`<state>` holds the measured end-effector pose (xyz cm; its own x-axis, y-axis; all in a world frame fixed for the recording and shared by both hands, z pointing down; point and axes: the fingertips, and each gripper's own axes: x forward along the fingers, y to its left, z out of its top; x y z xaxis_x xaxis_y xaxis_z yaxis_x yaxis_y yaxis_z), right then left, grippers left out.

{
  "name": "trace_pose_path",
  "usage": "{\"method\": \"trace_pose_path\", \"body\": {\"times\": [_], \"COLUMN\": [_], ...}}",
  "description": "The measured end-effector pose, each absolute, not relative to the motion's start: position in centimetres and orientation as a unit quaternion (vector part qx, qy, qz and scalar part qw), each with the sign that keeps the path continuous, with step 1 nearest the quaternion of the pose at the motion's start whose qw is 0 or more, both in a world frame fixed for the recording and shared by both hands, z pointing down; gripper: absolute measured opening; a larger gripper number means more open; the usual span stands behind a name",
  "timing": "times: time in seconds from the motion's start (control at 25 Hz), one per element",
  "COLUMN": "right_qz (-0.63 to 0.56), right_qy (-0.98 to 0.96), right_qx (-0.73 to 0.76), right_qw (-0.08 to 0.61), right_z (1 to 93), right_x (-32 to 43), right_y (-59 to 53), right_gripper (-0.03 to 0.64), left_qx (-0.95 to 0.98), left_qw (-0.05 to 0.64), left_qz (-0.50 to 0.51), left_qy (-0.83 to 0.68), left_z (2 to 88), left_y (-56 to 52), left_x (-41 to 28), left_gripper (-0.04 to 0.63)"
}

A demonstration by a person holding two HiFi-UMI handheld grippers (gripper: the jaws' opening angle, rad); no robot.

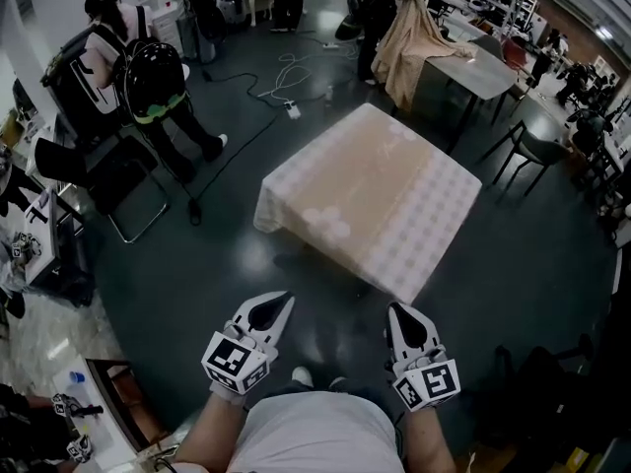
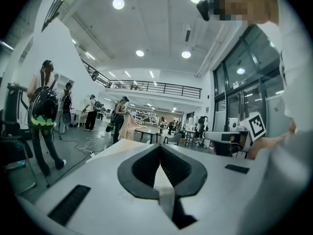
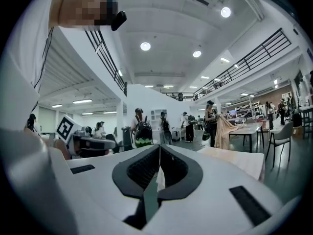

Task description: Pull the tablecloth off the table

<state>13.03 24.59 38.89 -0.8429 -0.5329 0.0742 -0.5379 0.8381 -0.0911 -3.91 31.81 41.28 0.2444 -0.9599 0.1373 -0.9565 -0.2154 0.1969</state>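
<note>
In the head view, the tablecloth (image 1: 370, 200) is lying flat over the whole table (image 1: 347, 286), its pale checked edges hanging down past every side and corner that is showing. The left gripper (image 1: 286, 300) and the right gripper (image 1: 393, 309) are hovering side by side over the dark floor (image 1: 197, 294), short of the table's near corner and apart from the cloth. Both are holding their fingers together with nothing in them. Past the table's left edge, a person with a black backpack (image 1: 150, 77) is standing by a folding chair (image 1: 123, 180). Beyond the far corner, another person is handling a beige cloth (image 1: 414, 42) at a second table (image 1: 483, 72).

In the left gripper view, the left gripper (image 2: 160, 149) is pointing about level, its 2 fingers meeting at the tips and clamping nothing. The pale tablecloth is showing just beyond them. The person with the backpack is standing at the left, and the right gripper's marker cube is showing at the right.

In the right gripper view, the right gripper (image 3: 159, 149) is likewise keeping its 2 fingers pressed together on nothing. The tablecloth's near edge is hanging at the right, clear of the fingertips, and the beige cloth is draping off the second table farther back.
</note>
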Motion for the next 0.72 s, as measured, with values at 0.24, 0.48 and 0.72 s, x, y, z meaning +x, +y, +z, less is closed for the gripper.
{"method": "trace_pose_path", "body": {"times": [0.24,0.48,0.72], "right_qz": [0.066,0.073,0.079], "right_qy": [-0.957,-0.961,-0.965], "right_qx": [0.281,0.263,0.246], "right_qw": [0.029,0.036,0.035], "right_z": [39.8,41.0,41.2], "right_x": [11.0,9.2,7.1], "right_y": [24.2,22.1,17.5], "right_gripper": [0.026,0.026,0.026], "left_qx": [0.771,0.757,0.743], "left_qw": [0.137,0.149,0.153], "left_qz": [-0.005,-0.004,-0.004], "left_qy": [-0.622,-0.636,-0.652], "left_z": [42.6,43.7,44.2], "left_y": [32.4,30.8,27.5], "left_x": [-6.3,-8.1,-9.9], "left_gripper": [0.012,0.012,0.011]}}
